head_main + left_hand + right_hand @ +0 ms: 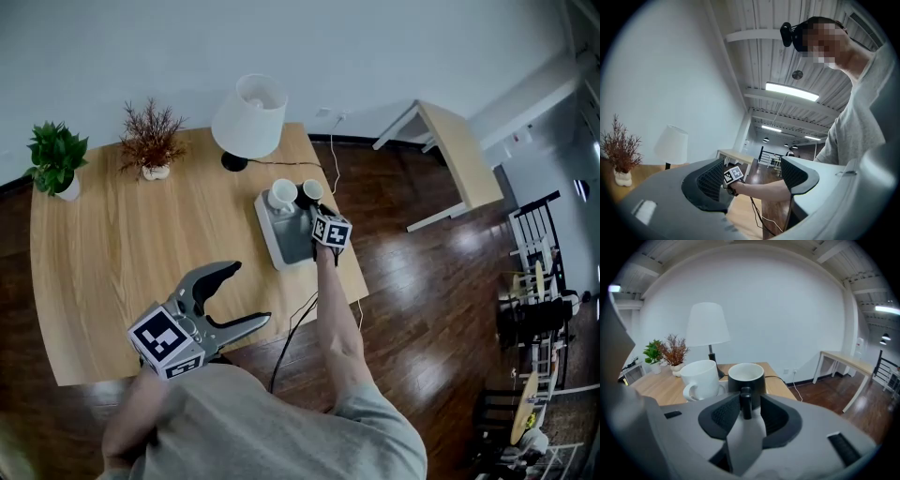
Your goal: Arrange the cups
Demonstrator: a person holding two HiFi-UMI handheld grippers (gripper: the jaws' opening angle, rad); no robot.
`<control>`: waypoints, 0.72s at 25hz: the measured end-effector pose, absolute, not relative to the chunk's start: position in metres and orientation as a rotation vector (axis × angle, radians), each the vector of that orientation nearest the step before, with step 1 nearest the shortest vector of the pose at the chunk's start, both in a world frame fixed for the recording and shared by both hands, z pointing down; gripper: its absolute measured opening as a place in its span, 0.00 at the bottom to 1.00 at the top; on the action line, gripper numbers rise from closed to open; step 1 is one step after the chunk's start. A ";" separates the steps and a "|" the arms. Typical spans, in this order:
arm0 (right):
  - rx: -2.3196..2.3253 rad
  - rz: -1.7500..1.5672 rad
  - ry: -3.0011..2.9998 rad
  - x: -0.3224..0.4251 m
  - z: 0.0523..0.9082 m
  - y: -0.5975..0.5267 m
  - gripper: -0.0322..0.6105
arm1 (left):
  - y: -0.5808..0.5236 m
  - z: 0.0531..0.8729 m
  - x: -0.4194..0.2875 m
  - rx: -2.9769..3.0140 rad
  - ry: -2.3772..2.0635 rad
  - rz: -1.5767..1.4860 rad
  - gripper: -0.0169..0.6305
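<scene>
Filling most of the head view was a pale wooden surface (122,244) with rounded corners, set on dark glossy floorboards (422,281) against a plain white wall; a second light table (459,150) stood off to the right. Along the far edge sat a green plant (56,155), a dry reddish plant (150,141) and a lamp (249,114) with a white shade. A grey rounded tray (281,246) lay by the surface's right edge, carrying a smooth white cup (282,195) and, just beside it, a black cup (311,192) with a white inside. The right gripper (749,401) reached to the black cup, its ribbed fingers (724,416) apart on either side of the upright handle (746,397), not pressing it. The left gripper (251,295) hung near the person's body, fingers (712,180) spread wide and empty.
</scene>
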State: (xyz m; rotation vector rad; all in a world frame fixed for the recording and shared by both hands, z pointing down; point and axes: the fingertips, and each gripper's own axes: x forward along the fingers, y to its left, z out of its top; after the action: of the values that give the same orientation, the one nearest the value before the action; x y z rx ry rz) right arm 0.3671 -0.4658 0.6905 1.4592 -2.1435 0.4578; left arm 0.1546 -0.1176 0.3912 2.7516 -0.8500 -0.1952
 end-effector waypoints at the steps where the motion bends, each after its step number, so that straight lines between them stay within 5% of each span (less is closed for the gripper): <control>1: 1.484 0.485 -2.131 0.371 0.689 -0.461 0.28 | -0.117 0.391 0.153 2.754 -0.852 -0.197 0.60; 7: 1.565 0.645 -2.287 0.342 0.658 -0.378 0.27 | -0.115 0.394 0.115 2.723 -0.938 -0.216 0.60; 9: 1.436 0.631 -2.458 0.293 0.629 -0.337 0.19 | -0.113 0.397 0.101 2.712 -0.975 -0.218 0.60; 18: 0.599 0.364 -2.987 0.065 0.477 -0.191 0.19 | -0.097 0.406 0.034 2.634 -1.134 -0.251 0.60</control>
State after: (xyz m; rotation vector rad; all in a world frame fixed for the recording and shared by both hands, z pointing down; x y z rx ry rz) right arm 0.0645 -0.1907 0.4775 0.5988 -2.9866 0.3641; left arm 0.0341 -0.0970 0.4064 2.6343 -1.1344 -0.2510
